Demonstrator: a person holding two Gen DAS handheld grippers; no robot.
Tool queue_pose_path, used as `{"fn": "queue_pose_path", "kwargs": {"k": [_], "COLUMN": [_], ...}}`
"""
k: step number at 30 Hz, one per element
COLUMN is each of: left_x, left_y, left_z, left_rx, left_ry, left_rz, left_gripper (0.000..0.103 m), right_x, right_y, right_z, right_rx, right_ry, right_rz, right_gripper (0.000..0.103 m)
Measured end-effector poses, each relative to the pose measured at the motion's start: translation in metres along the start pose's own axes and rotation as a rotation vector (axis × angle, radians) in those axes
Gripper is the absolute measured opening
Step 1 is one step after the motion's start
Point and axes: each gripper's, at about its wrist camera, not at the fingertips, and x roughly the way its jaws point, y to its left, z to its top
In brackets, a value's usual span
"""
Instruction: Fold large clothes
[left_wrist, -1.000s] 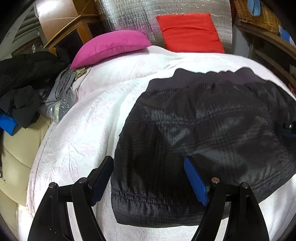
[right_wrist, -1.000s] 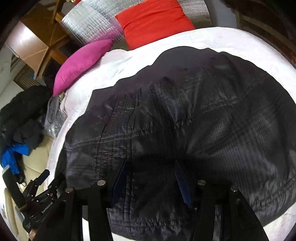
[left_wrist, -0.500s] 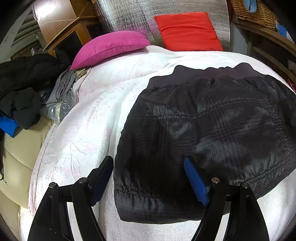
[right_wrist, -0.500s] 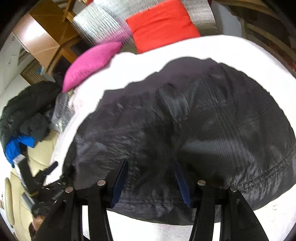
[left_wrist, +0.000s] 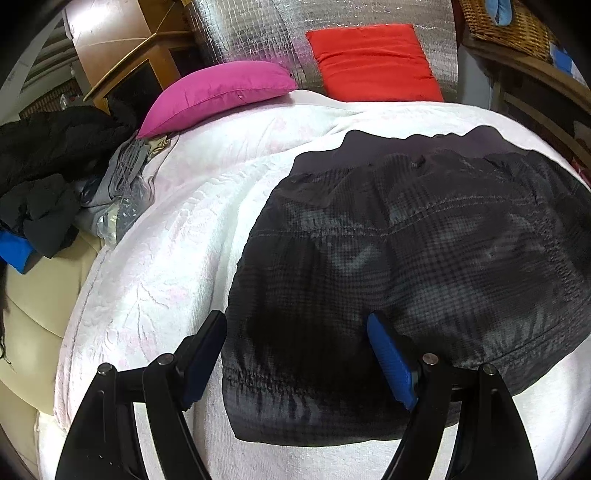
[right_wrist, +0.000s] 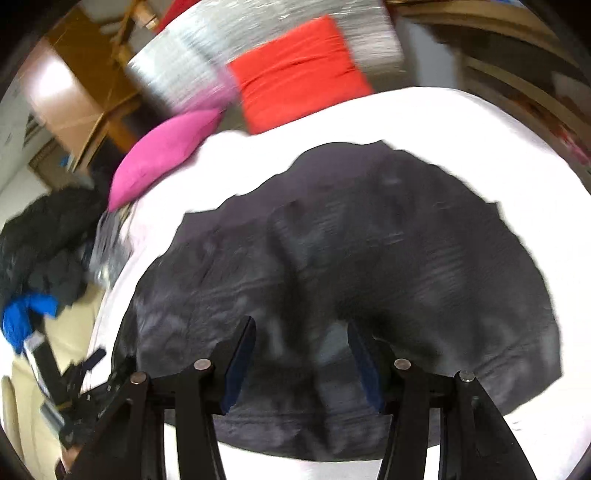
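Observation:
A dark checked padded jacket (left_wrist: 406, 266) lies folded into a compact block on a white bedcover (left_wrist: 177, 258). It also shows in the right wrist view (right_wrist: 351, 277), which is blurred. My left gripper (left_wrist: 297, 354) is open and empty, hovering over the jacket's near left edge. My right gripper (right_wrist: 301, 363) is open and empty above the jacket's near middle. The left gripper also shows at the lower left of the right wrist view (right_wrist: 85, 384).
A pink pillow (left_wrist: 218, 92) and a red cushion (left_wrist: 373, 61) lie at the head of the bed against a silver quilted panel (left_wrist: 251, 29). A pile of dark and blue clothes (left_wrist: 40, 184) sits at the left. Wooden furniture (left_wrist: 122, 48) stands behind.
Both grippers have pulled back and up from the jacket, so more white cover shows around it. The right wrist view is now motion-blurred. The jacket lies still.

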Motion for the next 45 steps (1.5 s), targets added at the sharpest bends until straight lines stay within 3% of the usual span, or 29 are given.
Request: {"fn": "queue_pose_path", "kwargs": {"k": [4,10,13,16,19,22,25,30,33,38,42,45], "left_x": [0.006,0.013,0.006,-0.001,0.000,0.012,0.030,0.049,0.062,0.086,0.094,0.089], "left_y": [-0.002,-0.005,0.002,0.022,0.051,0.078,0.100,0.101,0.093,0.087,0.075,0.066], "left_z": [-0.001,-0.002,0.000,0.006,0.010,0.010,0.008,0.002,0.001,0.002,0.004,0.005], "left_rx": [0.011,0.028,0.017,-0.032,-0.109,-0.185,-0.272,-0.316,-0.323,-0.341,-0.351,-0.329], "left_ry": [0.014,0.041,0.024,-0.007,-0.007,0.048,0.124,0.212,0.261,0.323,0.351,0.321], "left_rz": [-0.004,-0.003,0.003,0.022,-0.003,-0.091,-0.228,-0.467,-0.556,-0.652,-0.694,-0.701], "left_gripper": [0.081,0.081,0.081,0.081,0.081,0.084,0.084,0.086,0.087,0.089,0.089,0.089], "right_x": [0.021,0.019,-0.003,-0.032,-0.053,-0.062,-0.057,-0.032,-0.004,0.035,0.046,0.052], "right_y": [-0.025,-0.018,-0.022,-0.035,-0.072,-0.110,-0.138,-0.169,-0.174,-0.176,-0.160,-0.151], "right_z": [0.002,0.001,0.002,0.006,0.013,0.015,0.016,0.015,0.019,0.018,0.023,0.022], "right_rx": [0.075,0.028,0.036,0.046,0.134,0.224,0.285,0.337,0.342,0.311,0.263,0.253], "right_ry": [0.073,0.062,0.001,-0.121,-0.191,-0.197,-0.171,-0.094,-0.031,0.092,0.109,0.111], "right_rz": [0.001,-0.008,0.001,-0.074,-0.100,-0.066,-0.026,0.120,0.196,0.316,0.384,0.359], "right_gripper": [0.056,0.056,0.056,0.056,0.074,0.076,0.077,0.077,0.077,0.078,0.088,0.088]}}
